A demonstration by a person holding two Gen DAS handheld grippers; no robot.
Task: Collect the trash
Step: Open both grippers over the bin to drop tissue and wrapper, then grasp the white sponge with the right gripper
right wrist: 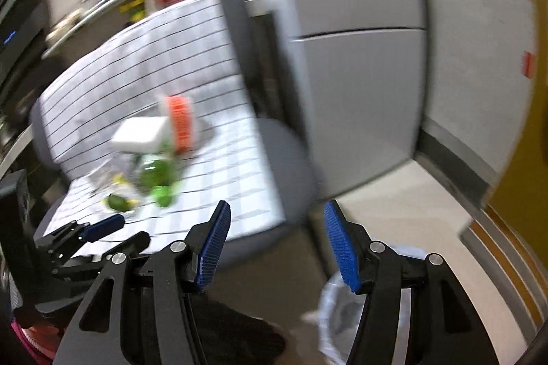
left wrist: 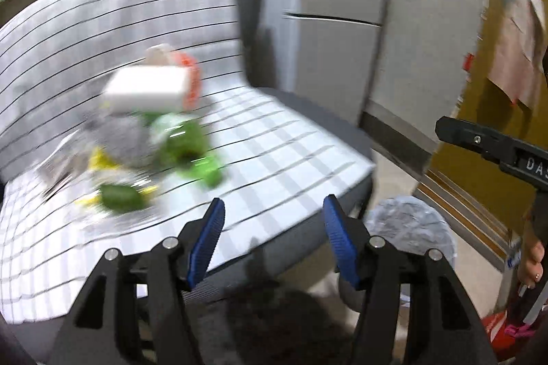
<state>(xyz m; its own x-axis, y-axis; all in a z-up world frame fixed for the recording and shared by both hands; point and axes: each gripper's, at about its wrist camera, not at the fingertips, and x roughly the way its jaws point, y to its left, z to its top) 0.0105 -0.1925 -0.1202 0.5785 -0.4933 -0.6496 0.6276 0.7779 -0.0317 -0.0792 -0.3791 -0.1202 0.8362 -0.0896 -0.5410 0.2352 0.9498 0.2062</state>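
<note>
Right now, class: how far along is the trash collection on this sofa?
Done: nothing visibly. The lined bin beside the sofa shows no trash that can be made out. In hand: nothing; left gripper and right gripper stand open and empty. Left: white box, orange-banded cup, green wrappers.

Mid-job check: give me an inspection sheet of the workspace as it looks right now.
Surface: grey seat under a white checked cloth.
Job's things: white foam box, orange-ribbed cup, green plastic bottle, green and yellow wrappers, piled on the cloth; blurred.
Bin: floor bin with clear plastic liner beside the seat.
Clutter: crowded shelf behind.
Tongs: left tongs open, empty; right tongs open, empty.
Cables: nothing seen.
Surroundings: grey cabinet, yellow wall.
</note>
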